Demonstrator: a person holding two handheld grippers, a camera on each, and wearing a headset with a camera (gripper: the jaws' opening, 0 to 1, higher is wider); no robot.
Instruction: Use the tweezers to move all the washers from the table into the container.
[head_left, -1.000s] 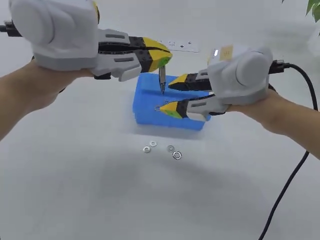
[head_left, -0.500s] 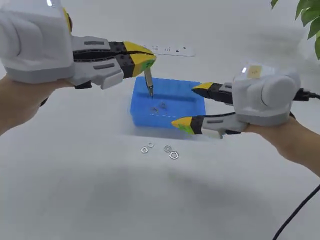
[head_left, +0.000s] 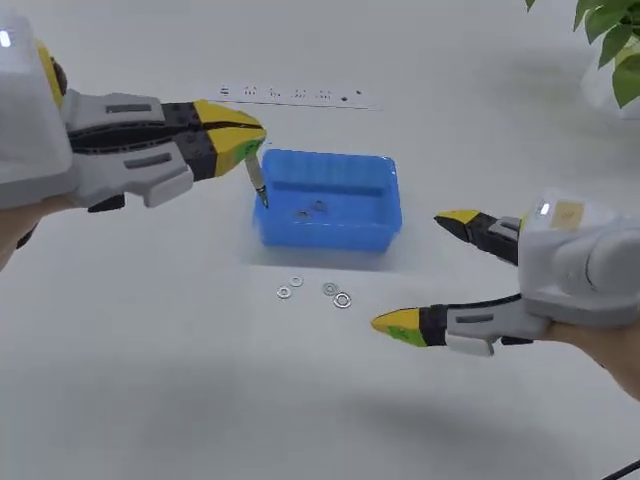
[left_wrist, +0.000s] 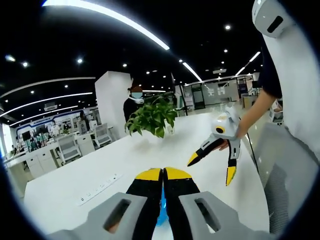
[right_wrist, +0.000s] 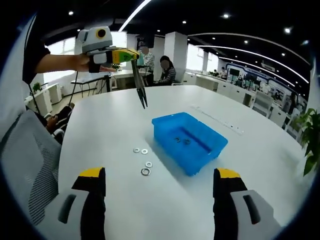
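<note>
1. R gripper (head_left: 407, 270) nearest us: jaws spread wide, nothing between, held above the white table (head_left: 150, 380).
2. Four washers (head_left: 315, 292) lie loose on it, just in front of the blue container (head_left: 330, 236).
3. Two more washers (head_left: 310, 210) inside, on its floor.
4. L gripper (head_left: 258, 138): jaws pressed together on the tweezers (head_left: 258, 180); we see them hang tips-down at the container's left wall.
5. Far back: power strip (head_left: 290, 95), plant (head_left: 605, 40).

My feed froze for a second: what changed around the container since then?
The right gripper drew back off the blue container toward the person, tongs open. The left gripper, shut on the tweezers, shifted them to the container's left edge. The four washers on the table stayed put.
</note>
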